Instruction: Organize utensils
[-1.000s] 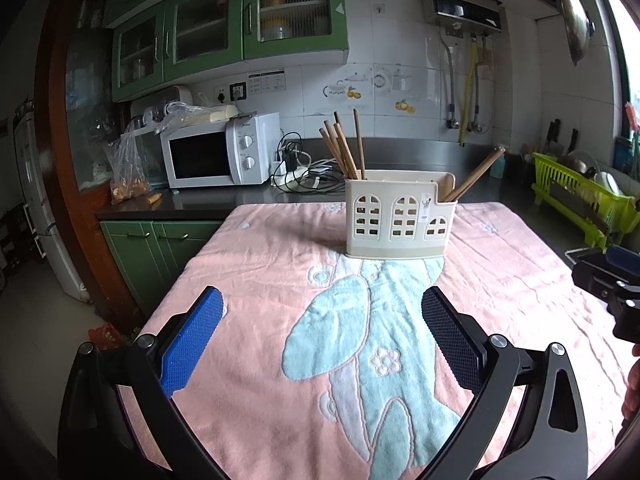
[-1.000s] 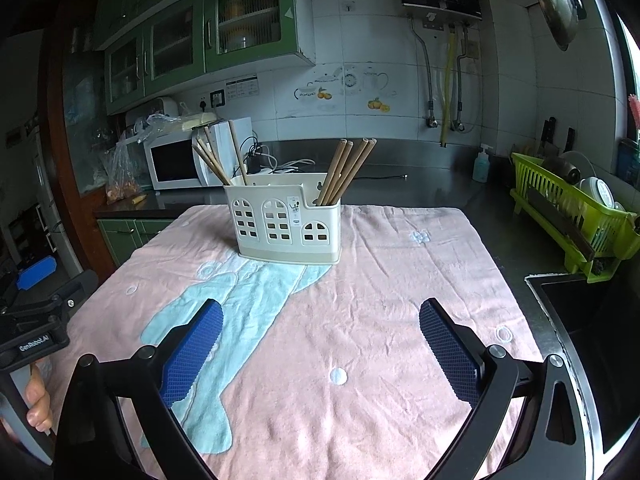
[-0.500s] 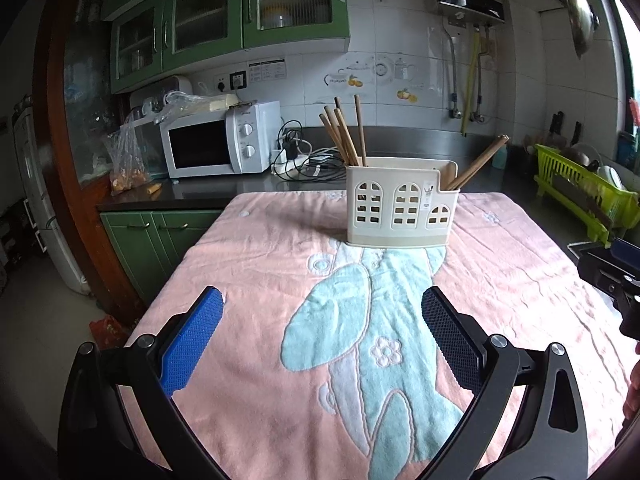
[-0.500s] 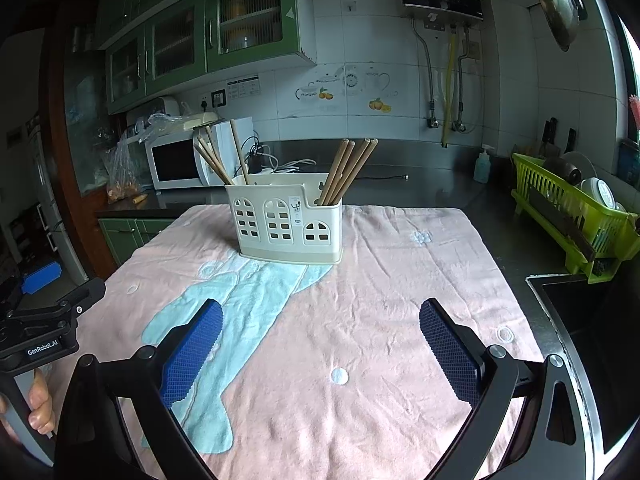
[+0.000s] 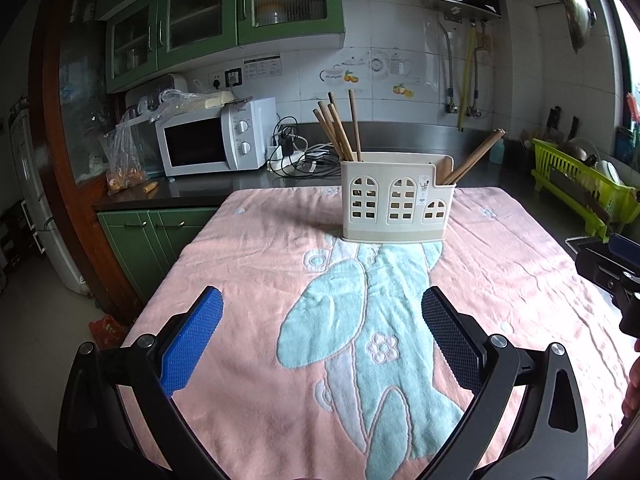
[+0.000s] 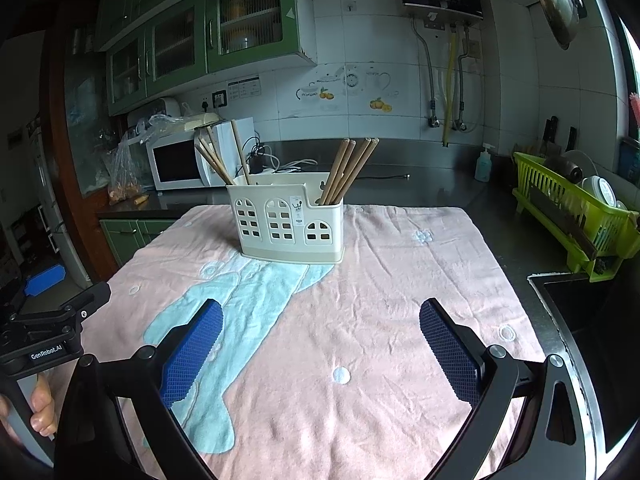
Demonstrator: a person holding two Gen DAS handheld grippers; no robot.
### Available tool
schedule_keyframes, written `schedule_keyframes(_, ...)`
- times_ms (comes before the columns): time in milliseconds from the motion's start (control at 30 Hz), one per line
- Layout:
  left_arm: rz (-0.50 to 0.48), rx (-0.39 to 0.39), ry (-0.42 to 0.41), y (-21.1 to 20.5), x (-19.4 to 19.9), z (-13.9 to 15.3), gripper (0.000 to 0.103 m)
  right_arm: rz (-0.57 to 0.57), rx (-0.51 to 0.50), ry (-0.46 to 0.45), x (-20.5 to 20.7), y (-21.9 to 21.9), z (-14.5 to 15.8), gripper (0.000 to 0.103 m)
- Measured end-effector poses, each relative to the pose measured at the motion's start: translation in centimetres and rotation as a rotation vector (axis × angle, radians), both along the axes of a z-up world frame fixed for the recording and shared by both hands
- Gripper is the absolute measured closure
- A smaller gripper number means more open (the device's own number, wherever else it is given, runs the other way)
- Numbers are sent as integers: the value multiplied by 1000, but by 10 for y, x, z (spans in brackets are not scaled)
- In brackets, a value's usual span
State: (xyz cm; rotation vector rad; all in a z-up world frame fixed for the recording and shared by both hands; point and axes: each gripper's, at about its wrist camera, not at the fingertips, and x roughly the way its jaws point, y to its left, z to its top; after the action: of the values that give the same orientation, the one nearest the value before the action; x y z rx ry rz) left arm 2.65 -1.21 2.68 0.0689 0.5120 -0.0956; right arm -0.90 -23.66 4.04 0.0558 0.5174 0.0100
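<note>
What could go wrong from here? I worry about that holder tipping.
The utensil holder stands on a soft, wrinkled towel, so a sideways pull on the leaning chopsticks might tip it. With both the left gripper and right gripper open and near, they could collide when reaching in.

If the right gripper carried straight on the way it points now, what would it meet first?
The open right gripper aims over the pink towel toward the cream plastic utensil holder with wooden chopsticks. It would probably reach the holder's right end first; nothing lies between, though depth is unclear.
</note>
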Motion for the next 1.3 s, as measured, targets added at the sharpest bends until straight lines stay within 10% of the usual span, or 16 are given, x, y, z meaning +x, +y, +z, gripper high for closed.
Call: schedule_keyframes(1300,-2,6,3,-2,2,-2,5,10,-5,1,2,2,-3,7)
